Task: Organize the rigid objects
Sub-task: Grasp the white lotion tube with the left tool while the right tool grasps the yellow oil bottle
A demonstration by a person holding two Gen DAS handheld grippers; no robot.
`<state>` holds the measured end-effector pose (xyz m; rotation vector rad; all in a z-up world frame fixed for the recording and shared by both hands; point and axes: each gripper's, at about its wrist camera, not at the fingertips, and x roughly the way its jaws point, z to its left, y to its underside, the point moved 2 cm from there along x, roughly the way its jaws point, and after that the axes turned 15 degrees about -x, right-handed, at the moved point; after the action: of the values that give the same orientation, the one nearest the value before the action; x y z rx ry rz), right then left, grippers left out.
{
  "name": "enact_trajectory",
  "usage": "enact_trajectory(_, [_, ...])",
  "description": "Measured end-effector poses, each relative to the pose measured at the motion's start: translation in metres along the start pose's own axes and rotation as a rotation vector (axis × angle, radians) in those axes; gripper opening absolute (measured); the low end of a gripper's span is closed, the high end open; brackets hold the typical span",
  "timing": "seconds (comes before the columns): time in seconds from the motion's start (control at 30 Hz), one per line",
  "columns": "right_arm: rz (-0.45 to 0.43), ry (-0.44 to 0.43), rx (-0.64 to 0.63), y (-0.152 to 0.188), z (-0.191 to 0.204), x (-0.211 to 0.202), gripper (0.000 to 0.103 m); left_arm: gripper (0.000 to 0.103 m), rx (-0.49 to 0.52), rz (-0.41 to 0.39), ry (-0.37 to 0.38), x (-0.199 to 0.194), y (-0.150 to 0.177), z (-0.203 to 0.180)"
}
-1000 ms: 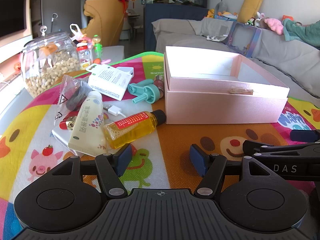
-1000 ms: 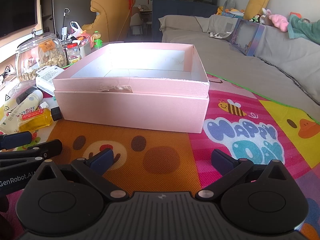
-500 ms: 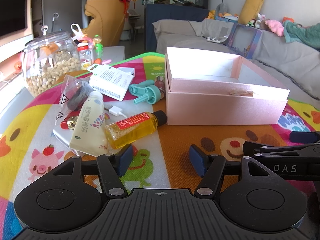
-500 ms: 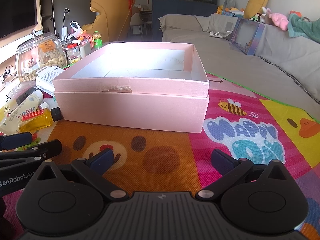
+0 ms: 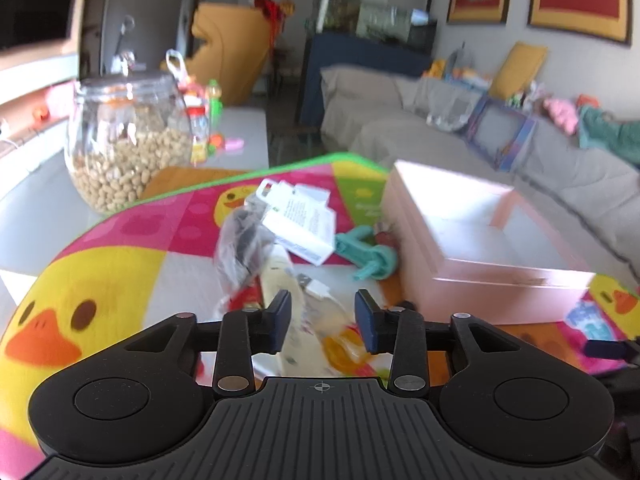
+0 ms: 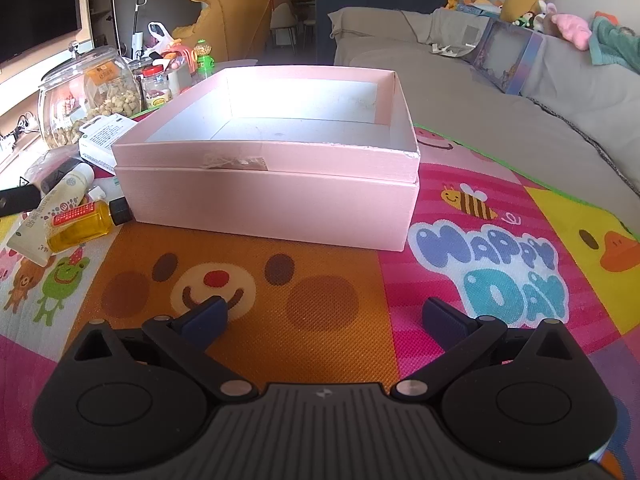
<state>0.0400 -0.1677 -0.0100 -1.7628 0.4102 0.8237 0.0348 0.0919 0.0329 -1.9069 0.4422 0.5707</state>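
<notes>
Bottle (image 6: 78,226) on mat; left gripper (image 5: 322,322) tilted down, jaws narrowing.

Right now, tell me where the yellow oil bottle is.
In the right wrist view, the yellow oil bottle lies at left on the mat, beside the pink box, against the white tube.

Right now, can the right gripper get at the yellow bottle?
Probably yes: the right gripper is open, and only bare mat lies between it and the yellow bottle, lying uncovered beside the pink box.
</notes>
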Motion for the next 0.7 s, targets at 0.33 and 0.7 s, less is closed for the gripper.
enact_trajectory(0.33, [0.013, -0.007, -0.003, -0.002, -0.001, 0.000, 0.103, 0.034, 0.025, 0.054, -0.083, 0.057, -0.015, 0.007])
enact_trajectory(0.7, [-0.057, -0.193, -0.104, -0.007, 0.023, -0.017, 0.095, 0.029, 0.145, 0.130, 0.127, 0.001, 0.033, 0.010])
